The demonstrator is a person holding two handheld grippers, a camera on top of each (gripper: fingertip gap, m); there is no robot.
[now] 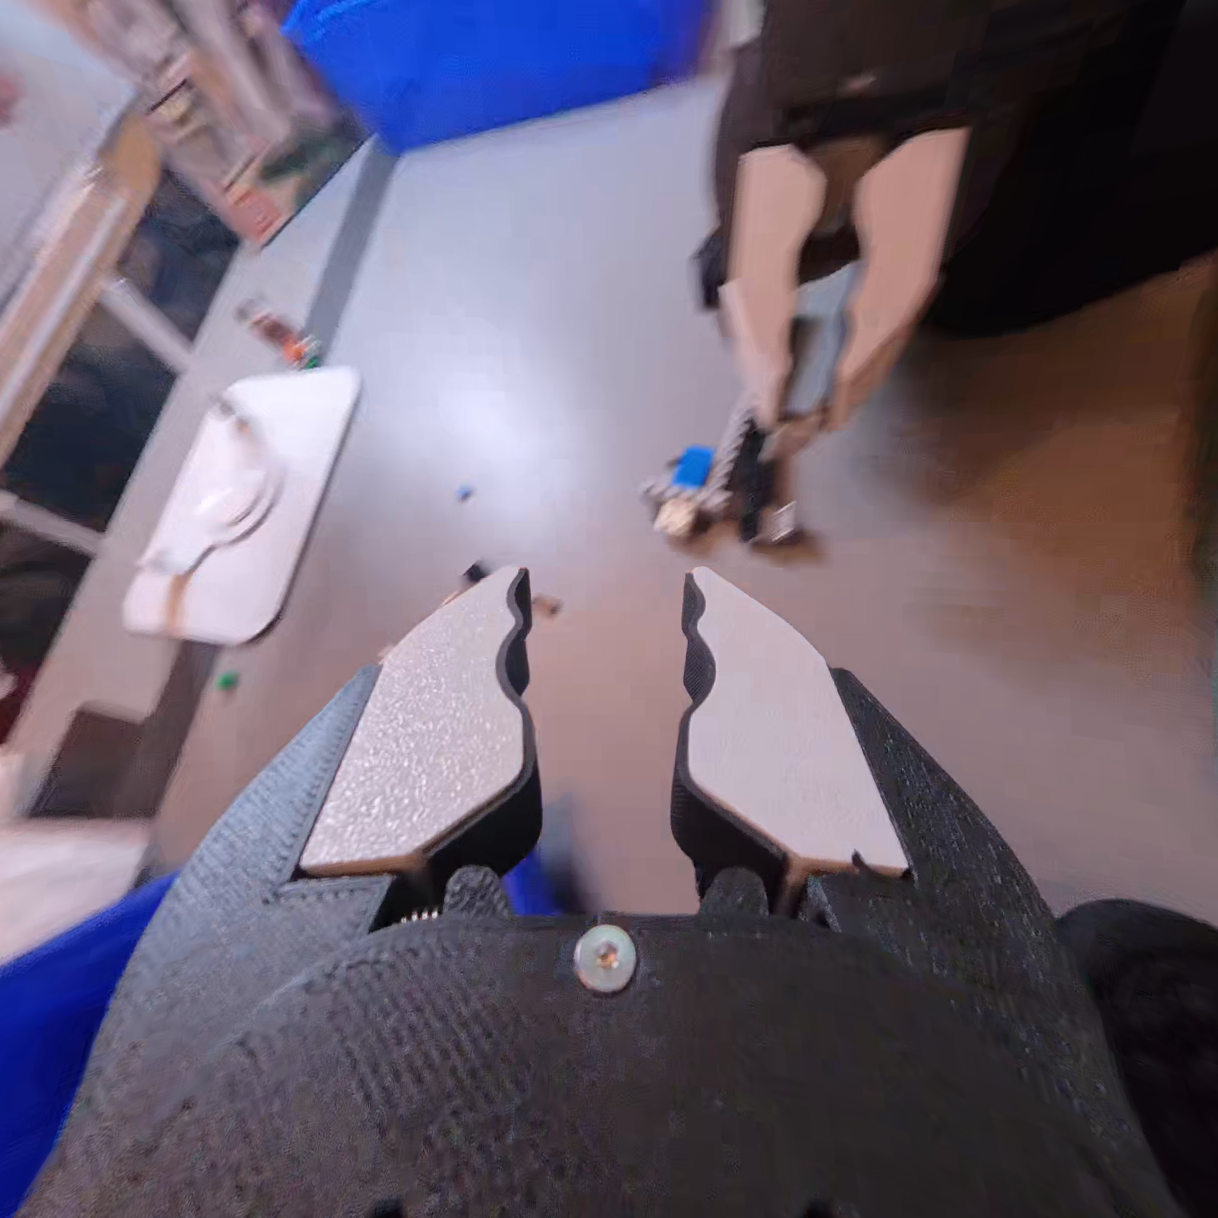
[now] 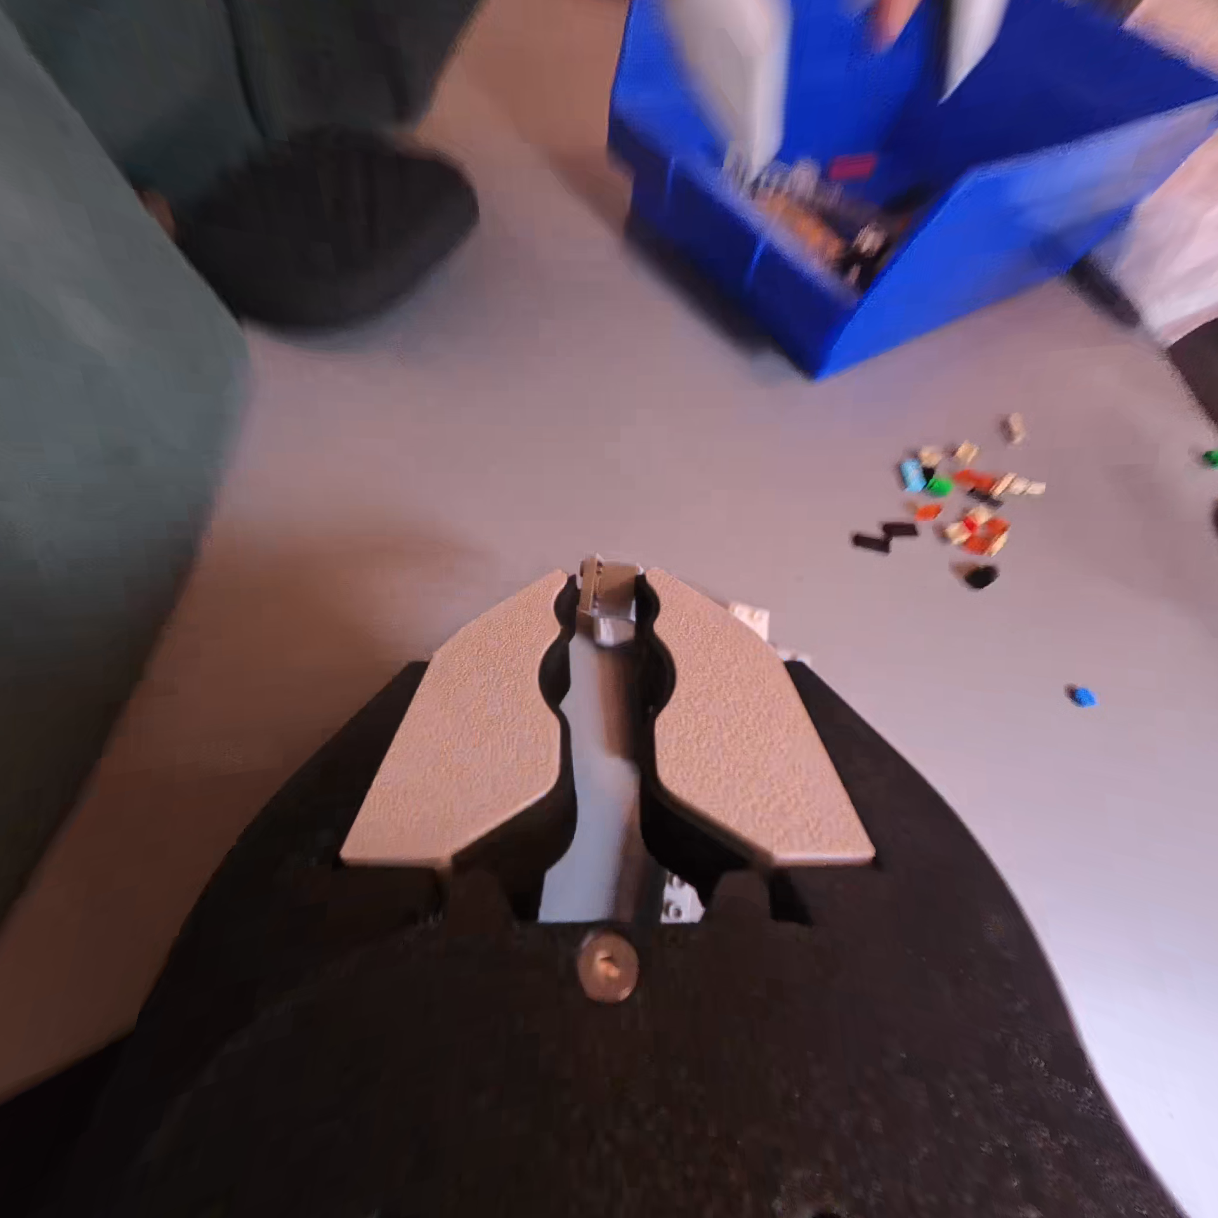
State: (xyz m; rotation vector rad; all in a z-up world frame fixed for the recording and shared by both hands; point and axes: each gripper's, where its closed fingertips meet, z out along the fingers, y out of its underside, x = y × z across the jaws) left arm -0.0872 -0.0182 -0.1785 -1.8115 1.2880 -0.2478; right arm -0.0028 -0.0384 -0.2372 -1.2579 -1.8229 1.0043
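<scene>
Left tongs [image 1: 606, 580] spread wide, nothing betw. pads, over grey bench [image 1: 527, 329]; white tray [image 1: 263, 494] to the left. Right tongs [image 2: 606, 580] clamped on small grey-tan brick assembly [image 2: 609, 596] at tips, w/ loose coloured bricks [image 2: 969, 501] and blue bin [image 2: 923, 250] beyond.

i count two grippers [image 1: 605, 580] [image 2: 606, 580]; two blue bins [image 1: 461, 59] [image 1: 39, 988] in my left view; one white tray [image 1: 263, 501]; one grey table [image 2: 593, 428]; roughly fifteen loose small bricks [image 2: 969, 507], blurred beyond an exact tally
</scene>
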